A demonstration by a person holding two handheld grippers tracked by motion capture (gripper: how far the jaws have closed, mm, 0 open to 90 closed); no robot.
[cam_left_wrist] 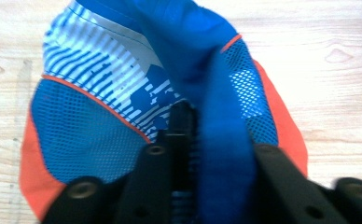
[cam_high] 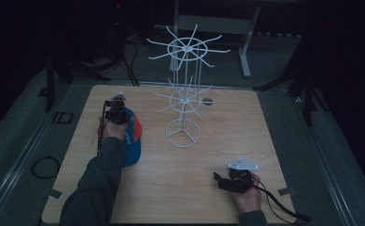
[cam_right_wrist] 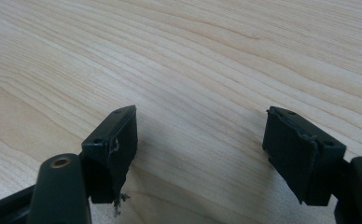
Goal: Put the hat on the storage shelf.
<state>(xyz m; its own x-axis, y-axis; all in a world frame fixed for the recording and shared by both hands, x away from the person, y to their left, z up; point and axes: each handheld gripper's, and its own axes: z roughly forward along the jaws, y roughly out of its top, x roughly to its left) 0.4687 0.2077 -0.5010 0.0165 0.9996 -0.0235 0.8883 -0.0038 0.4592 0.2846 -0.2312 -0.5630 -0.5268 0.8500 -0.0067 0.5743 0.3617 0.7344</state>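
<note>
Wood counter (cam_high: 171, 165), near edge: right hand-held gripper (cam_right_wrist: 200, 140) idle, jaws wide, nothing between them. Left hand-held gripper (cam_left_wrist: 202, 154) is clamped on a blue fold of the cap (cam_high: 132, 136) at counter left. Cap's long axis runs near-to-far; brim direction unclear. Likely step: pickup. Next probably lift and hook it on the white wire rack (cam_high: 185, 89) beyond.

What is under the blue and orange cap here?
The cap lies on the wooden table, with the left gripper pinching a fold of its fabric. Whatever sits beneath the cap is covered.
</note>
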